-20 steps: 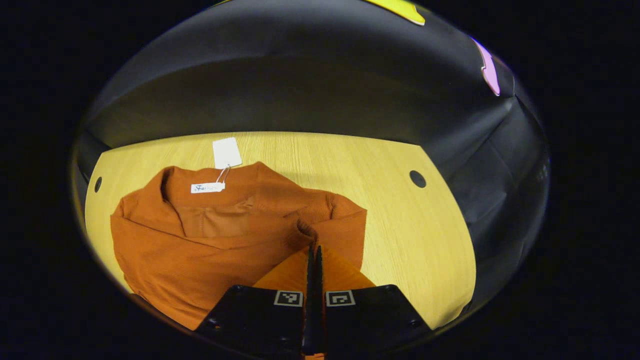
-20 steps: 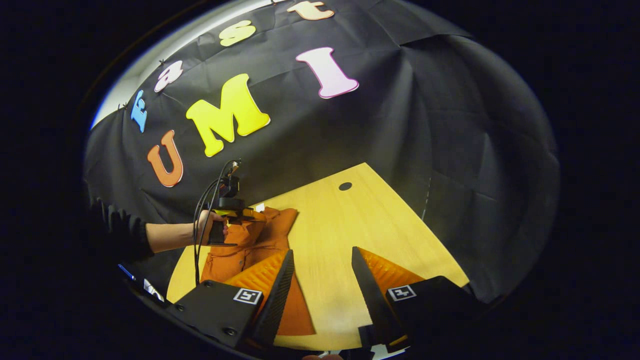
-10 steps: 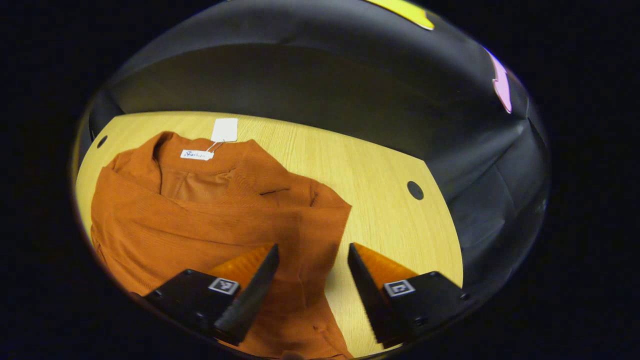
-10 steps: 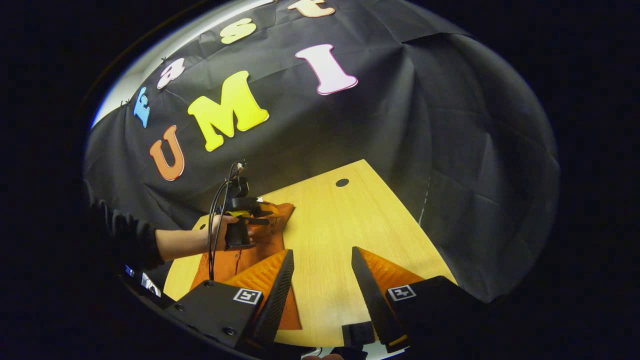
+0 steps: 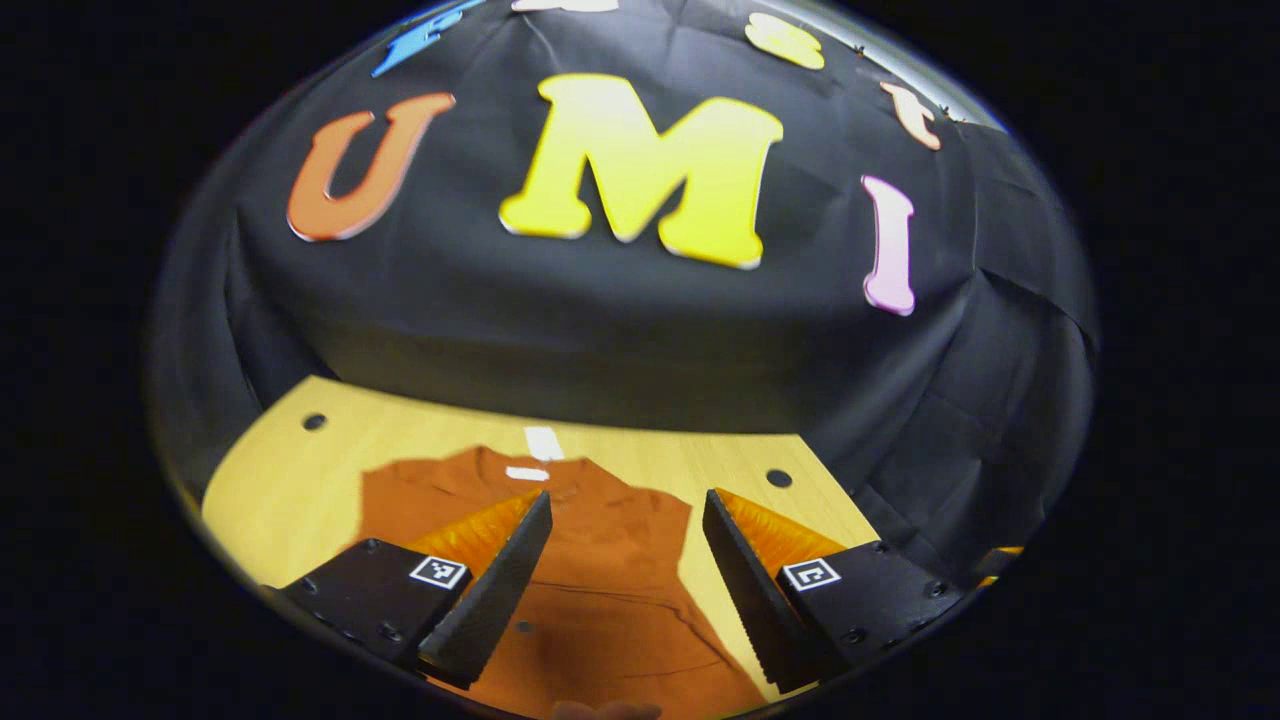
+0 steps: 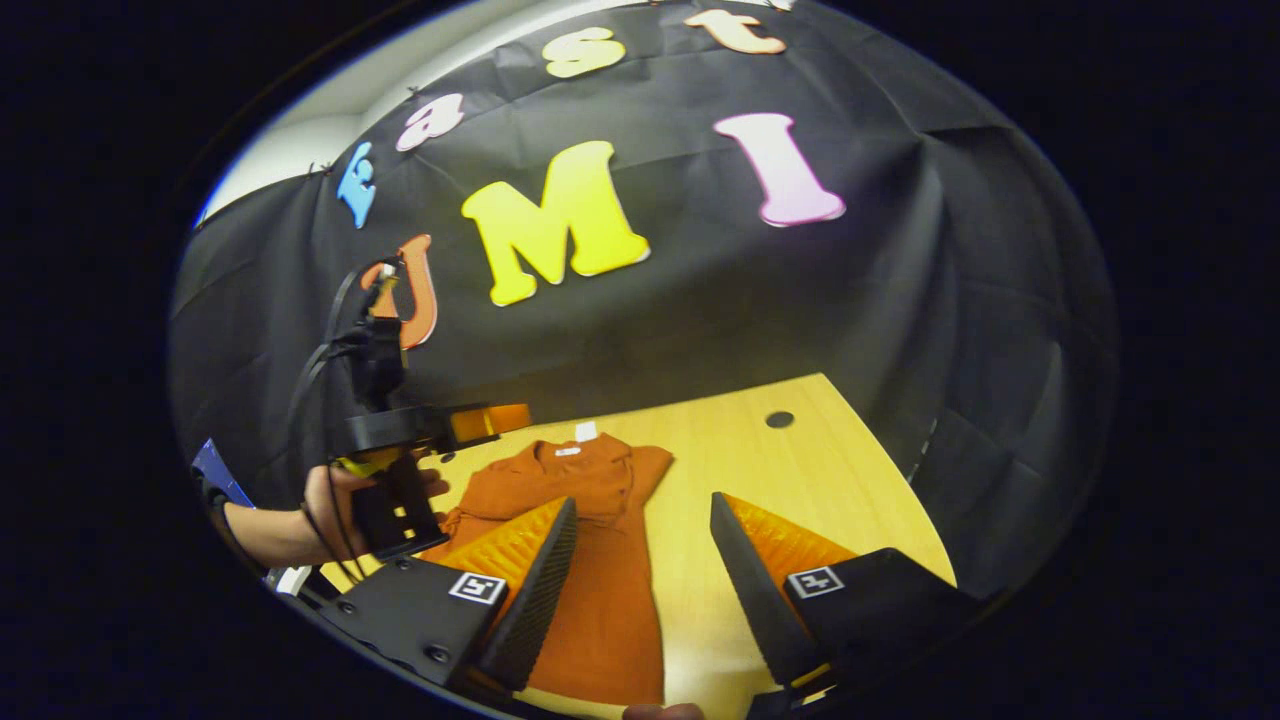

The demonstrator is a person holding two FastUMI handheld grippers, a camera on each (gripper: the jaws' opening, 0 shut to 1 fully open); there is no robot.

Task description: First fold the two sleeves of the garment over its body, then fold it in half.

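Two tools hang above the pale wooden counter point(image 6: 800, 470), each with its fingers spread wide and nothing between them. In the right gripper view the left tool point(image 6: 490, 420) is held up by a hand point(image 6: 330, 505) over the counter's left side, clear of the cloth. The rust-orange ribbed knit garment point(image 6: 590, 560) lies flat toward the counter's left half, collar and white tag point(image 6: 585, 431) toward the far edge, hem toward the near edge.

In the left gripper view the left tool point(image 5: 625, 560) looks down over the same garment point(image 5: 610, 600), which shows as a long narrow strip with straight sides and a crease across its body; no sleeve sticks out past either side, so I judge both sleeves already lie folded over the body. The strip runs its full length from collar to hem, so the fold in half looks to be what is left.

The right tool point(image 6: 635, 570) hovers near the hem end, over the garment's right side and the bare counter beside it.
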